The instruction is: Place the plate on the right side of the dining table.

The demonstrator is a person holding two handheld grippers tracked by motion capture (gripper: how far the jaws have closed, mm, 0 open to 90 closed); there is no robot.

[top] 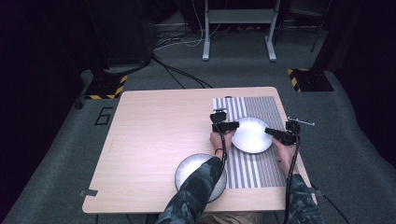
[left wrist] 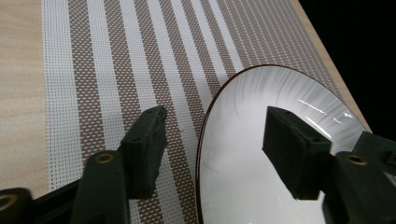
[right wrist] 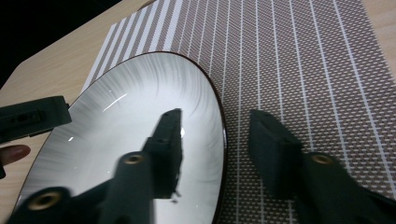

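Resting flat on the striped placemat (top: 250, 161), the white plate (top: 252, 135) w/ dark rim sits toward the right side of the counter (top: 154, 140), a hand-held gripper at each edge. Left hand-held gripper (left wrist: 219, 149) straddles the plate's rim: one jaw over the mat, the other over the glazed face, both clear of it, so released, not gripping. Right hand-held gripper (right wrist: 217, 154) does the same on the opposite edge, one jaw above the plate, one above the mat, gap visible both sides; also released. Neither holds anything.

Handling, as a guess: looks like glazed ceramic, so stiff, moderately heavy for its size, slick on the shiny face, and breakable if dropped or knocked on the counter. Shallow and thin at the edge, so the rim is the place to pinch, one jaw over and one under, prob. on two opposite sides to keep it level. Lip lies close to the mat, so getting a jaw beneath may need a slight tilt.

Count: 2 plates total, this one plus a second plate (top: 189, 170) near the front edge on bare wood, partly under the left forearm. 1 placemat. 2 hand-held grippers. 1 counter.
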